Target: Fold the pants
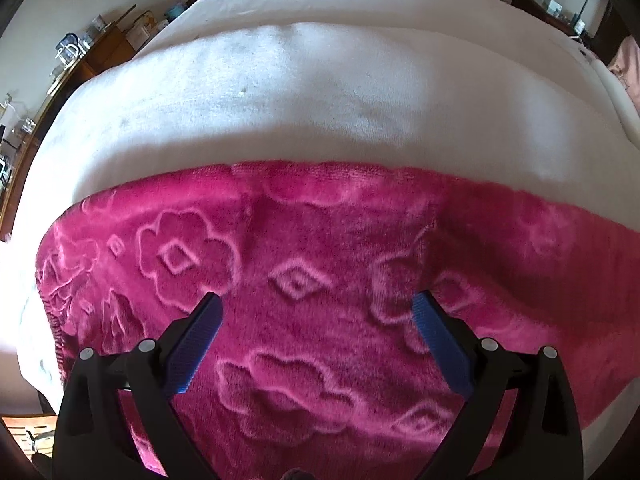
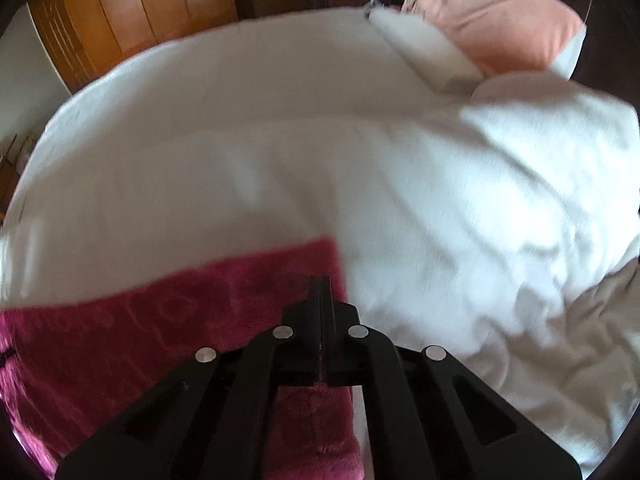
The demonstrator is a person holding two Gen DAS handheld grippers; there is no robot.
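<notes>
The pants (image 1: 320, 280) are bright pink fleece with embossed flower and diamond shapes, spread flat on a white bed. My left gripper (image 1: 318, 306) is open just above the pink fabric, its blue-padded fingers (image 1: 200, 344) wide apart and holding nothing. In the right wrist view the pants (image 2: 140, 332) lie at the lower left, their right edge near the middle. My right gripper (image 2: 321, 286) is shut, its black fingers pressed together over the right edge of the pants. I cannot tell whether fabric is pinched between them.
The white bed cover (image 1: 320, 92) stretches beyond the pants. A rumpled white duvet (image 2: 540, 200) and a salmon pillow (image 2: 492, 12) lie to the right. A wooden wardrobe (image 2: 120, 12) stands behind the bed. A cluttered wooden desk (image 1: 80, 60) is at the left.
</notes>
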